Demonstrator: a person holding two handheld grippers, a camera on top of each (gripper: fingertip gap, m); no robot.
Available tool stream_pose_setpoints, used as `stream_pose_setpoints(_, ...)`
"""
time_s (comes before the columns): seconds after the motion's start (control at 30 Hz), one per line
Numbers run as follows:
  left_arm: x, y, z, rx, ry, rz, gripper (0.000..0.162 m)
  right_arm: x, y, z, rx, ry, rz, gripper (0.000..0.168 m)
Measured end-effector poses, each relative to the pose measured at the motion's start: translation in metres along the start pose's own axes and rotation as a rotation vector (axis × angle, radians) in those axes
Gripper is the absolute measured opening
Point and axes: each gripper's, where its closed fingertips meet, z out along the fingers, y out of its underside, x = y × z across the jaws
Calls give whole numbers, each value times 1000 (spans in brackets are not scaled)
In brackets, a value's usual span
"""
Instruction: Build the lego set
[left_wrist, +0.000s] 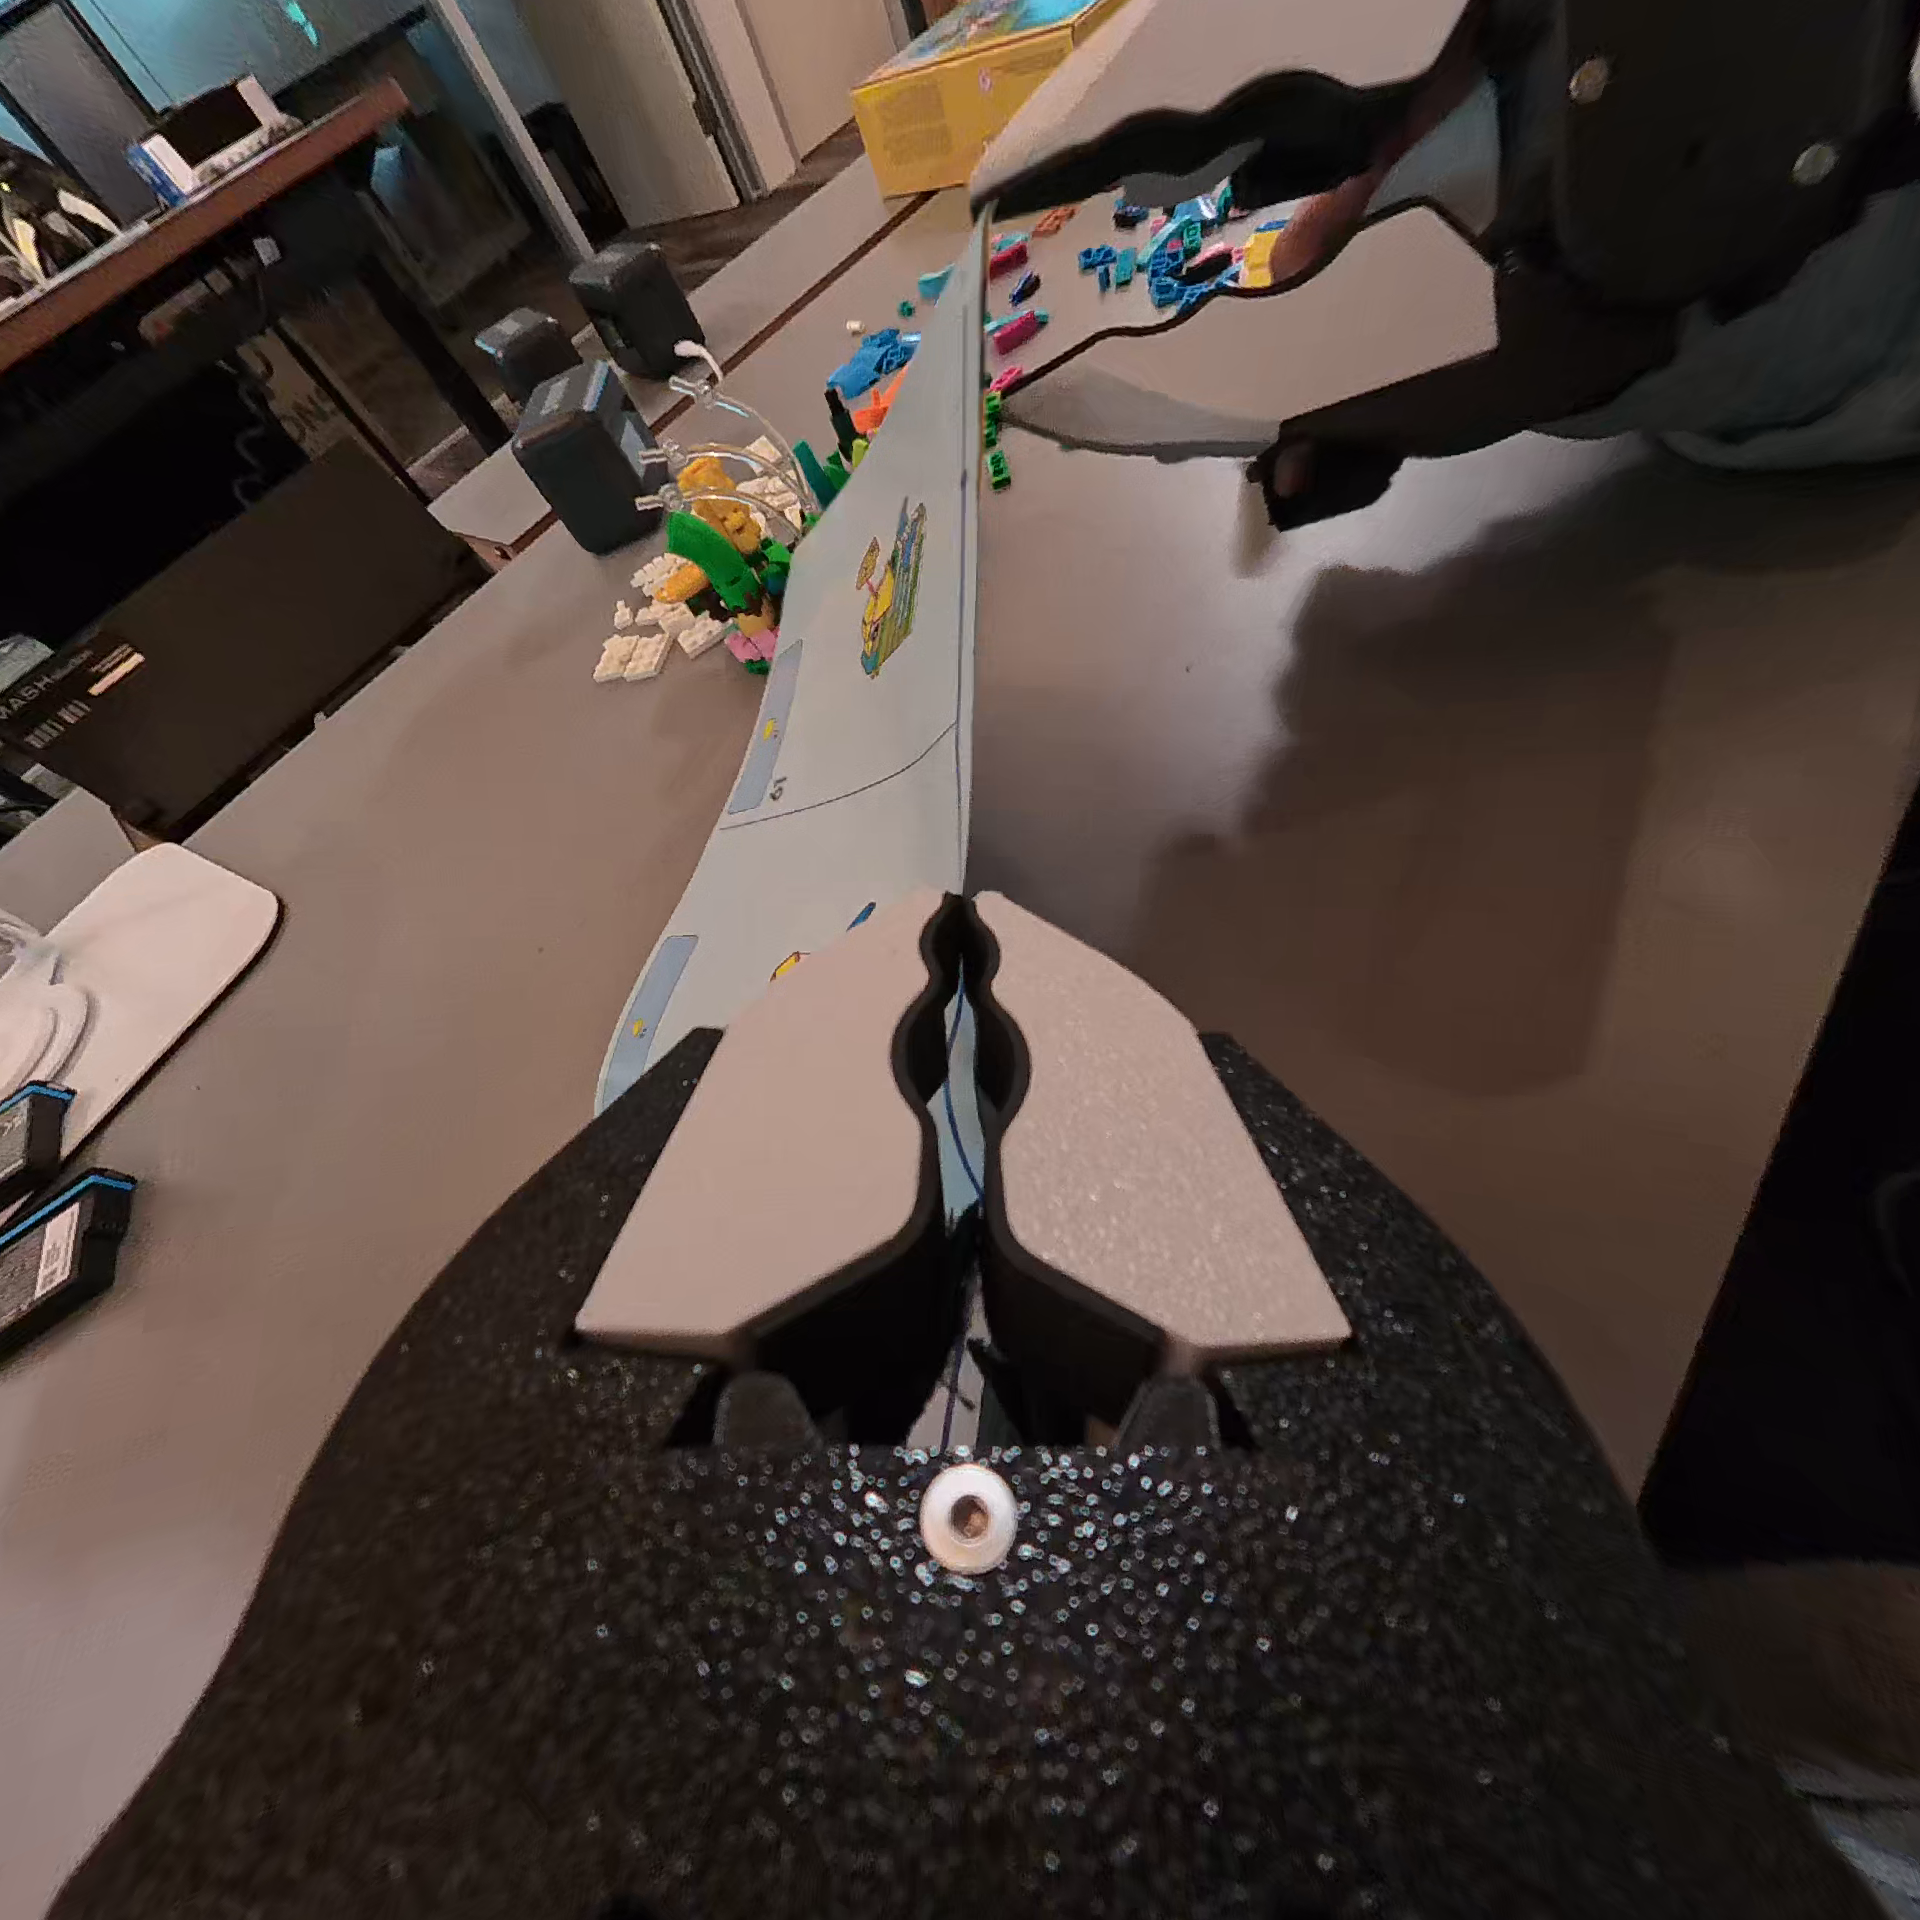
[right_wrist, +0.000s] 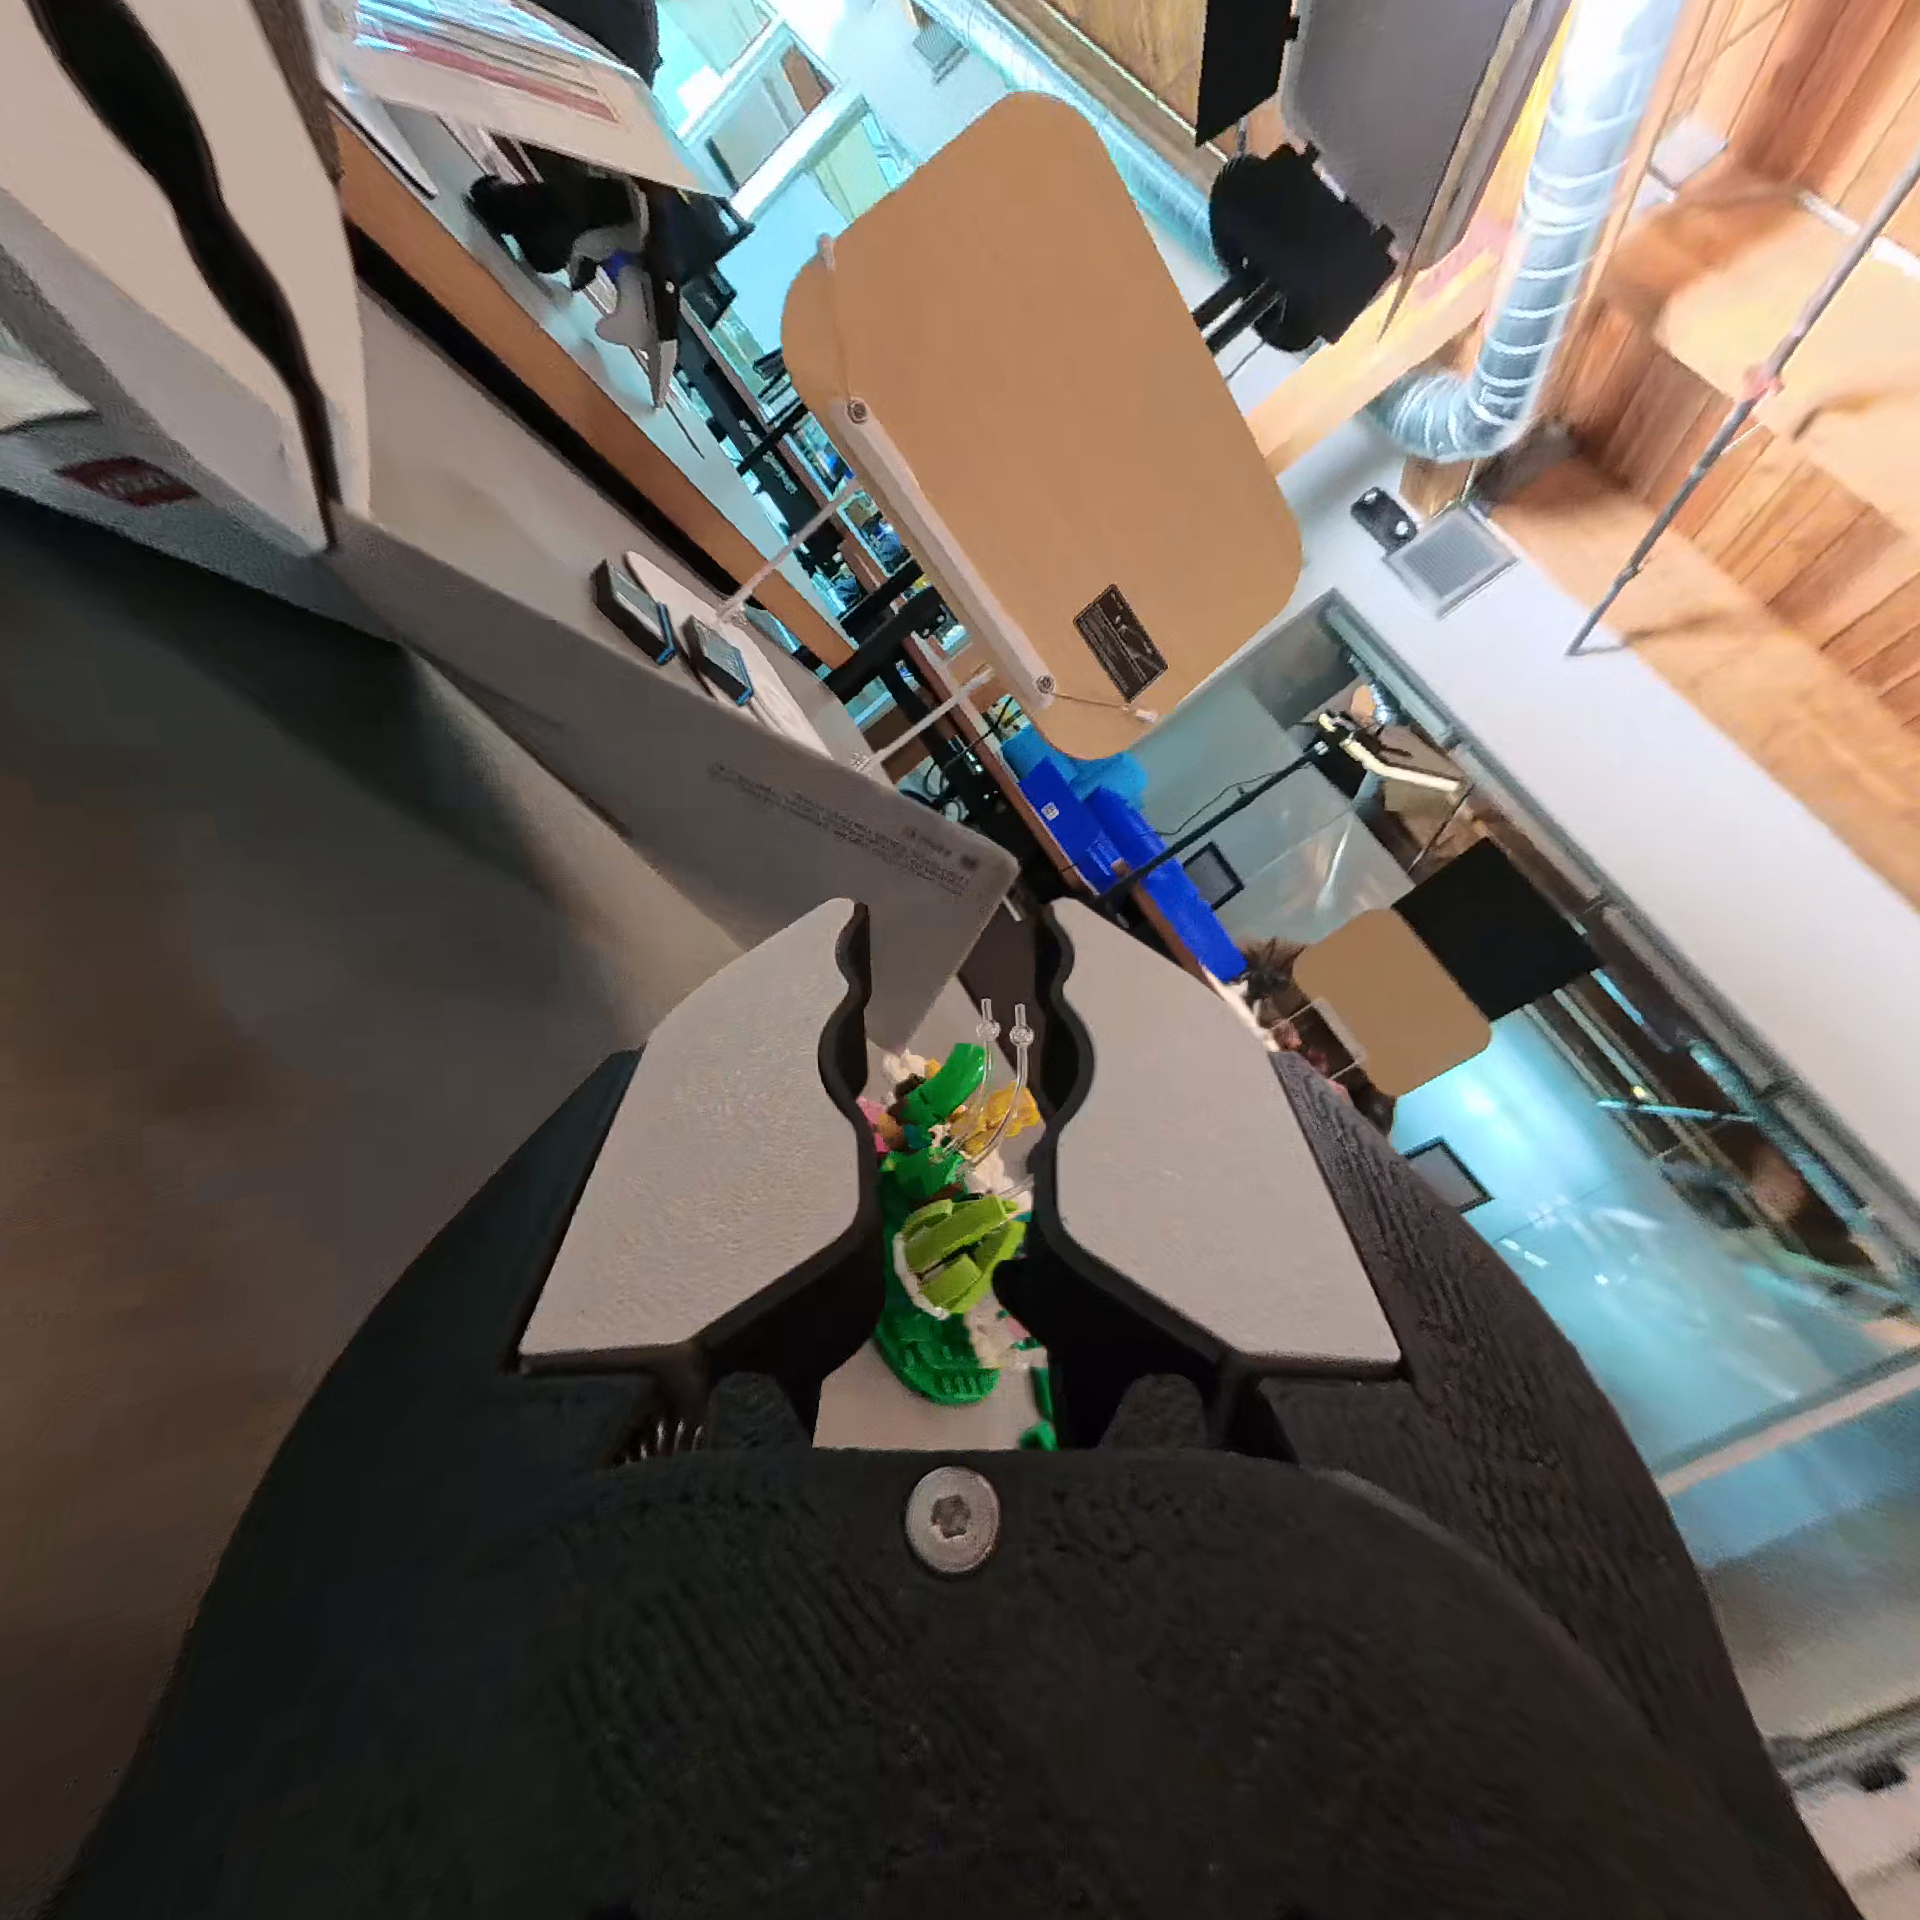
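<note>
My jaws: the left gripper (left_wrist: 962, 902) is clamped shut on the near edge of the instruction booklet (left_wrist: 894, 582); the right gripper (right_wrist: 951, 914) stands parted, with the booklet's far corner (right_wrist: 831, 842) lying between its tips, one tip touching the page, the other clear of it.

Item, table (left_wrist: 468, 831): grey top, running from 6 toward 12 o'clock in my left wrist view.

Item, instruction booklet: pale blue pages, held edge-on, stretching from my left tips toward 12 o'clock, where my right gripper (left_wrist: 982, 203) meets it.

Item, yellow box (left_wrist: 956, 125): at 12 o'clock, at the far end of the table.

Item, dark blocks (left_wrist: 587, 457): several at 11 o'clock, near the table's left edge.

Item, partly built model (left_wrist: 727, 551): green and yellow with clear curved pieces, just left of the booklet at 11 o'clock; in my right wrist view it shows in the gap between my fingers (right_wrist: 951, 1226).

Item, white bricks (left_wrist: 649, 639): loose beside the model.

Item, loose bricks (left_wrist: 1153, 255): blue, teal, pink, scattered at 1 o'clock, right of the booklet.
</note>
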Motion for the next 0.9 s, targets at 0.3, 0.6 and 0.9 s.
stream_pose_setpoints(0.3,2,-1,-1,-5,9,24,0,5,-10,0,54,28,-37,18)
stream_pose_setpoints(0.6,2,0,-2,-7,16,11,0,5,-9,3,55,12,-44,16)
stream_pose_setpoints(0.9,7,2,0,-30,32,37,0,5,-7,3,51,9,-51,15)
